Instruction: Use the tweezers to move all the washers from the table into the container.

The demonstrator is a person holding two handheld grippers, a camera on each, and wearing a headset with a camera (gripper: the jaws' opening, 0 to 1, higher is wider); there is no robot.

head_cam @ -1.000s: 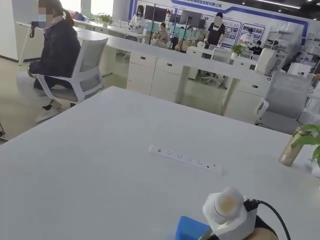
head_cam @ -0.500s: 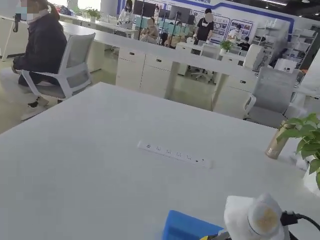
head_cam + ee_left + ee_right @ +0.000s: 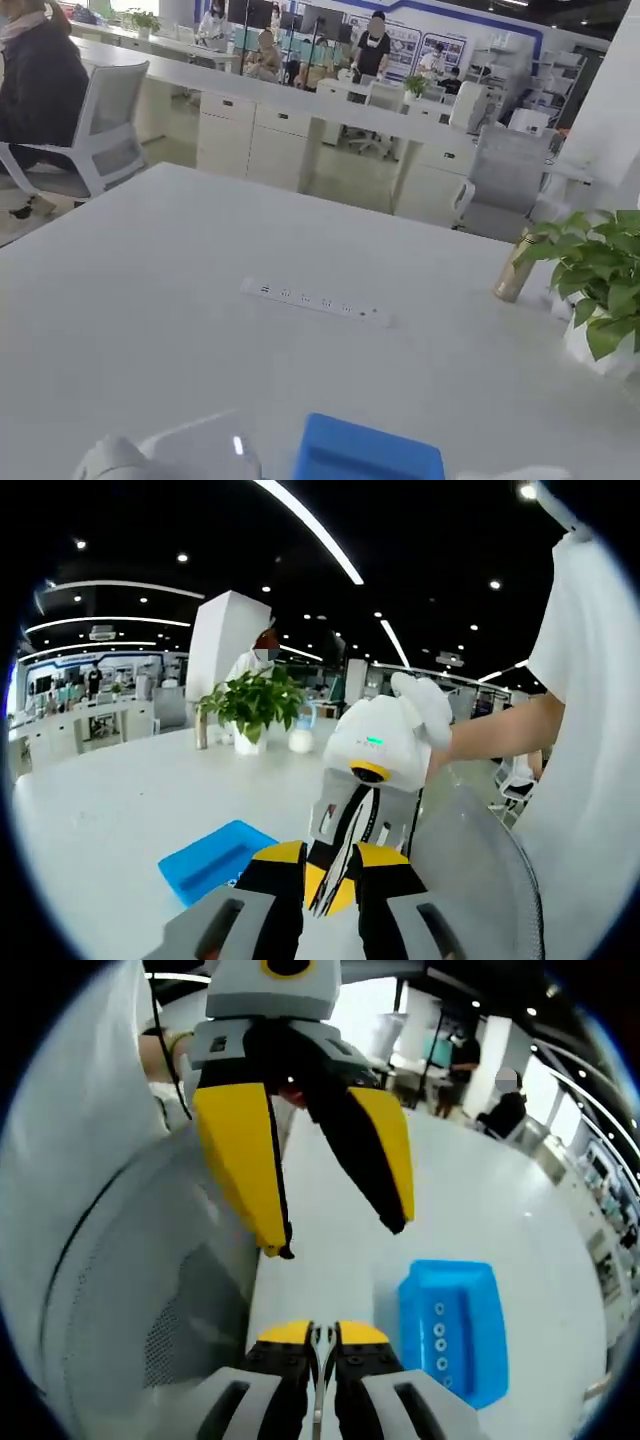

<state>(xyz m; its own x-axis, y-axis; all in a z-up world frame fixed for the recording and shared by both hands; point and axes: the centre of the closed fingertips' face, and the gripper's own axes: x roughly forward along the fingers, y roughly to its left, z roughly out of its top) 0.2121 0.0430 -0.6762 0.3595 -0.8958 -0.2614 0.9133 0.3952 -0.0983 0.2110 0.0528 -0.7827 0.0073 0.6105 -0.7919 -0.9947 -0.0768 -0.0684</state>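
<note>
Tweezers (image 3: 318, 1358) lengthwise between right gripper (image 3: 321, 1333) jaws.

White table (image 3: 150, 330), mostly bare. Power strip (image 3: 315, 300) lies flat approx. mid-table, long side across the head view. Blue container (image 3: 370, 460) sits on near side, well apart from strip. Far right: gold bottle (image 3: 513, 268) upright, w/ potted plant (image 3: 600, 280) just beside it.
</note>
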